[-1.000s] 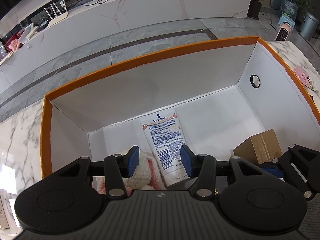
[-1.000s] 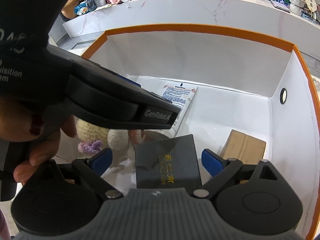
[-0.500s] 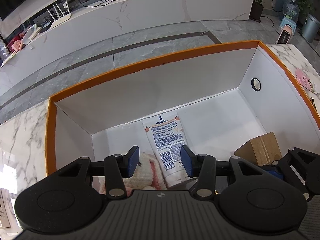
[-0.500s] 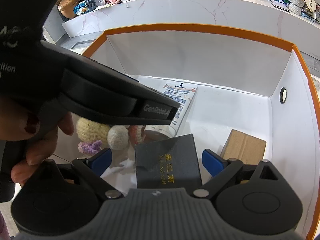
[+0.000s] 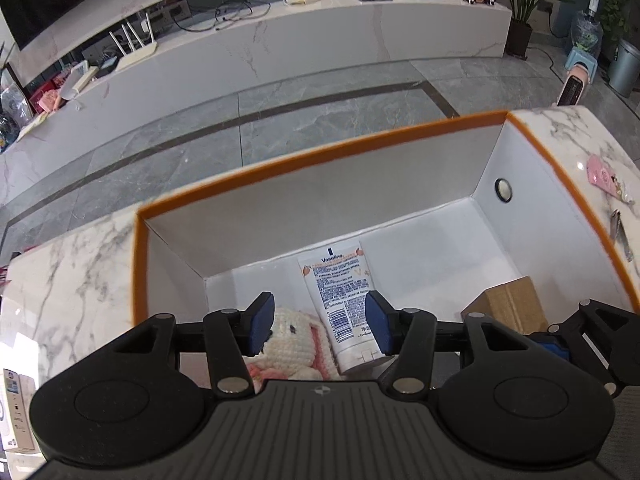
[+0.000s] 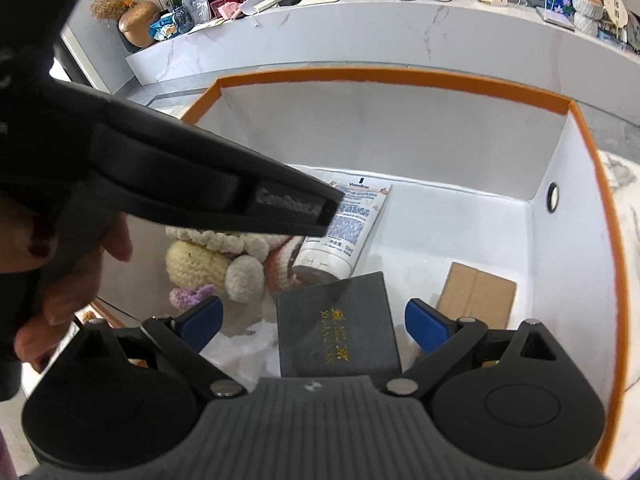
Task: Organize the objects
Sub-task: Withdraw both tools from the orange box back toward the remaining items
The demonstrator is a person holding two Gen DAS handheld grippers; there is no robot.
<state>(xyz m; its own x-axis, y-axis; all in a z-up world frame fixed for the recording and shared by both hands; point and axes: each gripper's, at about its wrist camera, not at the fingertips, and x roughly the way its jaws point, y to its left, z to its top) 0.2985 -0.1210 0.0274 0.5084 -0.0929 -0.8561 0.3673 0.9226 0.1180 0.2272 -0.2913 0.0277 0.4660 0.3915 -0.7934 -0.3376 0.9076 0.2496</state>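
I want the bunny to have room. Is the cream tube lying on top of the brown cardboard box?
No, the cream tube lies on the bin floor beside the knitted bunny, well apart from the brown cardboard box.

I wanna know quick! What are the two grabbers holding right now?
Left gripper: jaws opening, holding nothing, above the crochet toy.
Right gripper: open, holding nothing, over the black box.

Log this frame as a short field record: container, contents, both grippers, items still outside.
container: orange-rimmed box, white inside
contents: Vaseline tube, crochet plush, black box, cardboard box
left gripper: jaws opening, nothing gripped, above plush and tube
right gripper: open, over black box, pads clear
outside: pink card on marble top
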